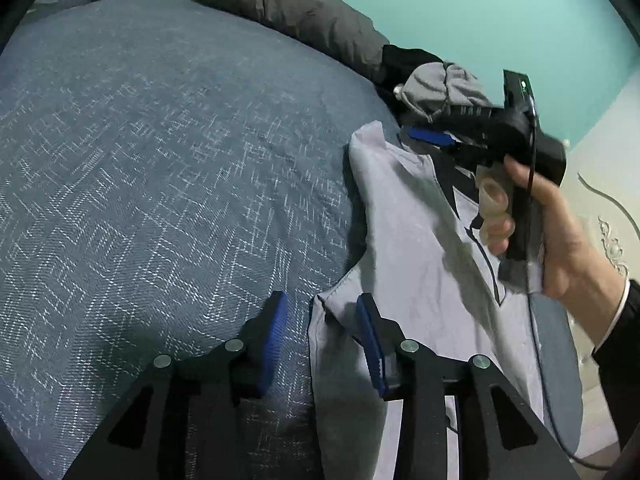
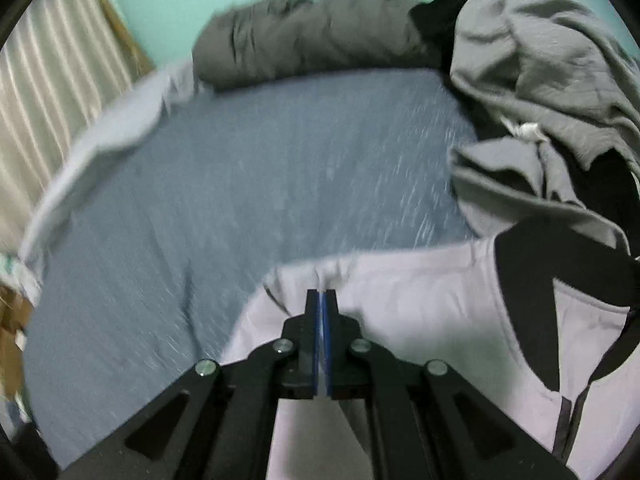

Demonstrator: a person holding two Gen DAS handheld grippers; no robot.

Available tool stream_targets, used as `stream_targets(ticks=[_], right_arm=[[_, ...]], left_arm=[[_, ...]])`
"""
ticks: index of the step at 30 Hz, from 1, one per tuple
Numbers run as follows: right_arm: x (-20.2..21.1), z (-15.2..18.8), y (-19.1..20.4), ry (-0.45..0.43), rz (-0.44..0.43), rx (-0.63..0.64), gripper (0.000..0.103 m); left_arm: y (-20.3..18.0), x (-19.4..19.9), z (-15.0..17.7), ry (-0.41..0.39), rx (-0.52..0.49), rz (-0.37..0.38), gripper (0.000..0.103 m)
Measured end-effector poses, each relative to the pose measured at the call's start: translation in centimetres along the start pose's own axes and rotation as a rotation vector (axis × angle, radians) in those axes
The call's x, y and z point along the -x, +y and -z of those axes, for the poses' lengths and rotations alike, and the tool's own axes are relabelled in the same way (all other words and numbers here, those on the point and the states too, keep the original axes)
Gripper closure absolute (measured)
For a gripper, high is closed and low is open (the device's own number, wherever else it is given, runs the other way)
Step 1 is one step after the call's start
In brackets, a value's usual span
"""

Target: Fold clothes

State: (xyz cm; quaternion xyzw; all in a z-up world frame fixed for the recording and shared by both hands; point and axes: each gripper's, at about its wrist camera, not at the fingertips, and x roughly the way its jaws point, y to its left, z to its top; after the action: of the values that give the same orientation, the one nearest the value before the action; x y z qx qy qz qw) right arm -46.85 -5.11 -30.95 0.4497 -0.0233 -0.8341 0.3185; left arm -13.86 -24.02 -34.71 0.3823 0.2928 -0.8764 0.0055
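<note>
Mint-green wall (image 1: 460,8) is seen behind a bed (image 1: 160,160) covered in blue-grey cloth with a pale woven pattern. At the far edge of the bed, beyond both claws, a dark grey rolled blanket (image 1: 288,4) is laid along the wall, and a heap of grey and black clothes (image 2: 540,60) is piled ahead and to the right of the right claw. Pleated curtain (image 2: 52,80) is visible far to its left.

A pale lilac shirt (image 1: 408,240) with dark trim at the neck is spread on the bed in front of the claws. The right claw (image 2: 321,300) is clenched on a pinch of the shirt's upper edge, judged to be held so that this part can be carried over for a fold; it is gripped by the person's hand (image 1: 560,240). The left claw (image 1: 324,320) is released: its jaws stand apart with the shirt's lower corner lying between them, under the right-hand pad (image 1: 370,340), which does not press it. Judging by this, the corner is either just let go or about to be taken.
</note>
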Motion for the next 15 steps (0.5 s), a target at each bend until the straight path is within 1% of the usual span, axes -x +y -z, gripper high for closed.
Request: stream_targets(ticks=[1,2,3,4,6,7,8,10,11,12,14,15], right_arm=[[-0.2,-0.4,0.1,0.008,-0.022,-0.015,0.087],[-0.5,-0.7,0.3,0.026,-0.036,-0.025,0.068],[-0.9,-0.8,0.5,0.046,-0.041,-0.021,0.064],[-1.2,-0.9,0.8,0.066,-0.043,-0.012,0.064],[-2.2,-0.9,1.9,0.109,-0.015,0.053,0.064],[-2.5,-0.6,2.0,0.123,0.005,0.08,0.064],[-2.9,-0.2,2.1,0.136,0.015,0.093,0.069],[-3.8,0.7,2.3,0.163,0.027,0.112,0.077],[-4.1,1.0,2.2,0.172,0.025,0.111,0.079],[-4.3,1.1,2.1,0.178,0.024,0.108,0.081],[-4.6,1.2,1.9,0.184,0.027,0.117,0.095],[-4.4,1.2,1.9,0.177,0.027,0.123,0.098]], left_arm=[[0.0,-0.2,0.1,0.004,-0.003,-0.002,0.064],[-0.1,-0.4,0.1,0.008,-0.004,-0.003,0.064],[-0.2,-0.6,0.1,0.012,-0.005,-0.004,0.064],[-0.2,-0.7,0.1,0.015,-0.008,-0.004,0.065],[-0.4,-0.9,0.0,0.023,-0.014,-0.005,0.065],[-0.3,-1.0,0.0,0.025,-0.012,0.0,0.068],[-0.3,-1.1,0.1,0.029,-0.008,0.008,0.071],[-0.3,-1.3,0.1,0.037,-0.005,0.022,0.081],[-0.4,-1.4,0.1,0.039,-0.008,0.025,0.084],[-0.6,-1.6,0.1,0.041,-0.012,0.03,0.09],[-0.8,-1.5,0.2,0.037,-0.014,0.034,0.095],[-0.8,-1.5,0.2,0.036,-0.015,0.036,0.102]])
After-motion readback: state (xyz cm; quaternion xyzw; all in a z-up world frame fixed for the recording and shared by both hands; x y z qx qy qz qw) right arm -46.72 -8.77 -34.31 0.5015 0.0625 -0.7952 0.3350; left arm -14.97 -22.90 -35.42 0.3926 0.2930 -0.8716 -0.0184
